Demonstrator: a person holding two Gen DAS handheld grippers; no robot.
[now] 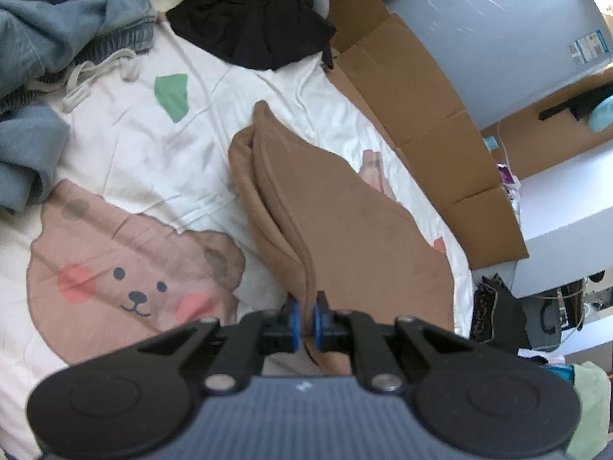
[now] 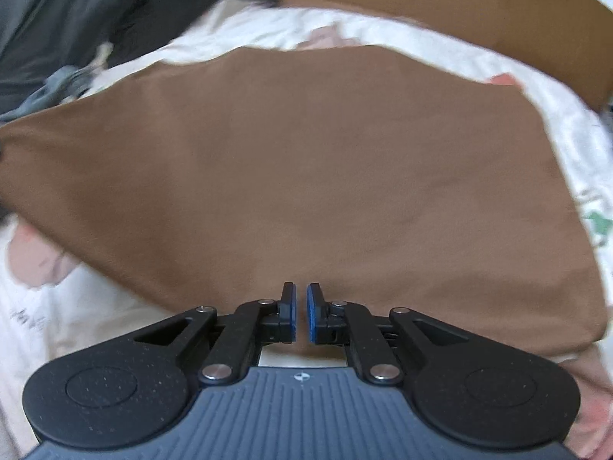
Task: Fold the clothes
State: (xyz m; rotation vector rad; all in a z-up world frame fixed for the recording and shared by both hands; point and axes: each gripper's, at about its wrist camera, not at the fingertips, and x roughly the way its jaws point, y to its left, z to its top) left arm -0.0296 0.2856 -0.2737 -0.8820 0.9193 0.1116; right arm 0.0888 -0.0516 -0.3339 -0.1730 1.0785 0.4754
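Note:
A brown garment [image 1: 333, 211] lies partly folded on a white bedsheet printed with a bear [image 1: 126, 276]. My left gripper [image 1: 305, 316] is shut on the near edge of the brown garment, cloth pinched between its blue pads. In the right wrist view the same brown garment [image 2: 306, 161] spreads flat and wide across the sheet. My right gripper [image 2: 301, 308] hovers over its near edge, jaws nearly closed with a narrow gap and nothing between them.
A grey-blue sweatshirt with a drawstring [image 1: 49, 34] and a black garment [image 1: 253, 23] are heaped at the far side of the bed. Flattened cardboard boxes [image 1: 429, 126] line the bed's right edge. The blurred clothes pile also shows in the right wrist view [image 2: 57, 30].

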